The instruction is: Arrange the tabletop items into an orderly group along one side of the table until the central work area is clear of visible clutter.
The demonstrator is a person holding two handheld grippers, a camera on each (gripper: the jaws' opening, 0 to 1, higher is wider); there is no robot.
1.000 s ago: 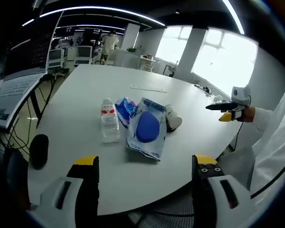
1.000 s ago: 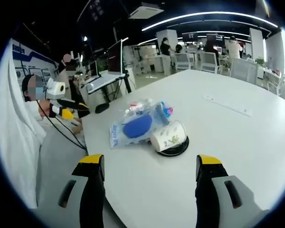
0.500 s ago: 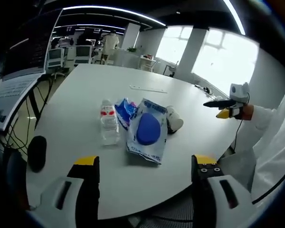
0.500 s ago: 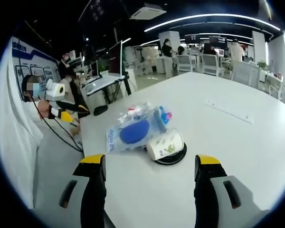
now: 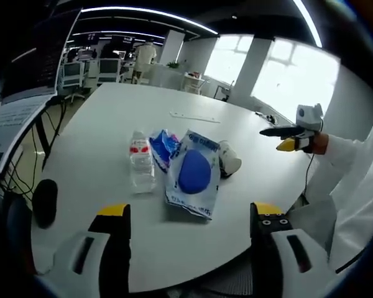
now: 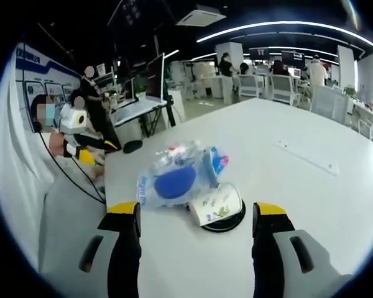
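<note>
Lying ahead of both grippers' spread, empty jaws: water bottle (image 5: 142,162), blue-printed bag (image 5: 193,175), perhaps a paper cup (image 6: 217,202)

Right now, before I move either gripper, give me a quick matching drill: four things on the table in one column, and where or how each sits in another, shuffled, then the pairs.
Things:
1. bottle
2. bag
3. cup
4. strip

States:
A. lying on its side on a black disc
B. standing upright with a red label, at one end of the cluster
C. lying flat and alone, farther across the table
D. clear plastic with a blue round shape inside, in the middle of the cluster

Pairs: 1-B, 2-D, 3-A, 4-C
</note>
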